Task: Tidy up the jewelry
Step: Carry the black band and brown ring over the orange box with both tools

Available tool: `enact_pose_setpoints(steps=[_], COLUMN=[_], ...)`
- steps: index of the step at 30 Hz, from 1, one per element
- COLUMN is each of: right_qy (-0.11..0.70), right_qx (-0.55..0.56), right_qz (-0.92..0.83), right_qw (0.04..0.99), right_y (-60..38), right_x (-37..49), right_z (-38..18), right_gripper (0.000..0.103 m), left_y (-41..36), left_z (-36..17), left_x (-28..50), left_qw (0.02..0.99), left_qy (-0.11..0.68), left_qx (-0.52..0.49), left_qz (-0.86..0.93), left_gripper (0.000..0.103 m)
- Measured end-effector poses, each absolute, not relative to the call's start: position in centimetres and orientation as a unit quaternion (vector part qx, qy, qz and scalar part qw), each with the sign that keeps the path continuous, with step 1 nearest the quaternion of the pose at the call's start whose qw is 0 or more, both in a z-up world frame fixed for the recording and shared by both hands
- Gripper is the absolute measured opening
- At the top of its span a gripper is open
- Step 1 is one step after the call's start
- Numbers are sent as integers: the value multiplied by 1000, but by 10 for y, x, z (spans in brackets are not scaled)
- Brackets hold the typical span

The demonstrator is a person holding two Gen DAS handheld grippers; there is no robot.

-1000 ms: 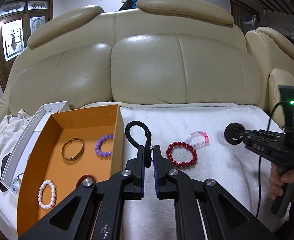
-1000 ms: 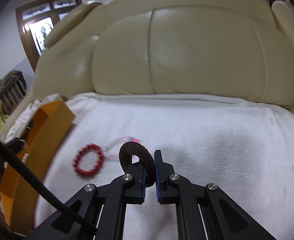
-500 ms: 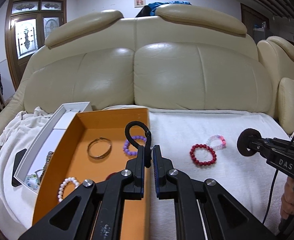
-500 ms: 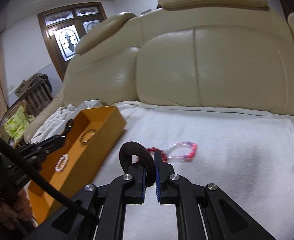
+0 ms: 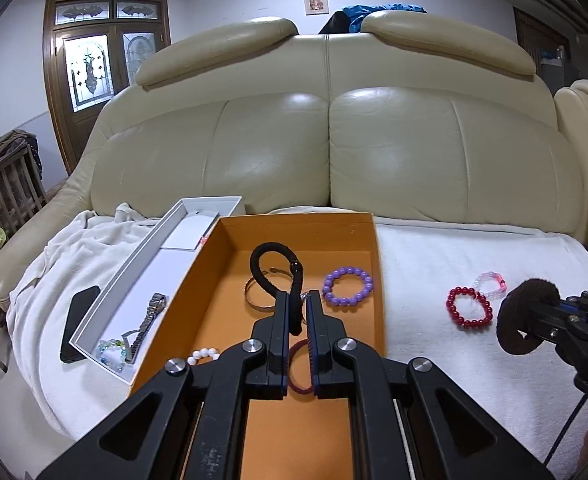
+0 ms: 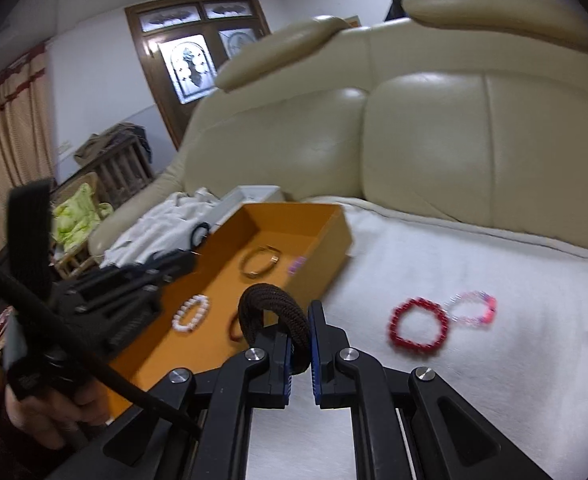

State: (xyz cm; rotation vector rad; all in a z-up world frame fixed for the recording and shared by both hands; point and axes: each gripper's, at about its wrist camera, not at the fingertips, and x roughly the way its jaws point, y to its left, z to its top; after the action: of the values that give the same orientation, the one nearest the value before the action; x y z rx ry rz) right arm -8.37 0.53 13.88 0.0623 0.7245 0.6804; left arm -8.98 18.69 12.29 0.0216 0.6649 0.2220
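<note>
A cream leather sofa (image 5: 329, 136) fills the room — white walls (image 5: 222, 4), a dark wooden stained-glass window (image 5: 94, 60) at left.

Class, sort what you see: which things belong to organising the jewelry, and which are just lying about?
Belongs:
orange box
black hair tie
brown scrunchie
red bead bracelet
pink bracelet

Lying about:
phone
cream sofa
wooden door
</note>
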Motion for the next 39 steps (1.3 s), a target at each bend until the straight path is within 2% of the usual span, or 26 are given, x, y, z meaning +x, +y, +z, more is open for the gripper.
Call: enact_pose_setpoints(steps=[39], right_qy=[356], right_qx=[25], right_qz=[394], right_qw=[847], right_y=[71], right_x=[-92], right_z=[133], right_gripper=[8], left_y=[241], left_z=[115], left_x=[-100], left_qw=[923], left_qy=[341], left_qx=[22], left_qz=[175], left_gripper=[8])
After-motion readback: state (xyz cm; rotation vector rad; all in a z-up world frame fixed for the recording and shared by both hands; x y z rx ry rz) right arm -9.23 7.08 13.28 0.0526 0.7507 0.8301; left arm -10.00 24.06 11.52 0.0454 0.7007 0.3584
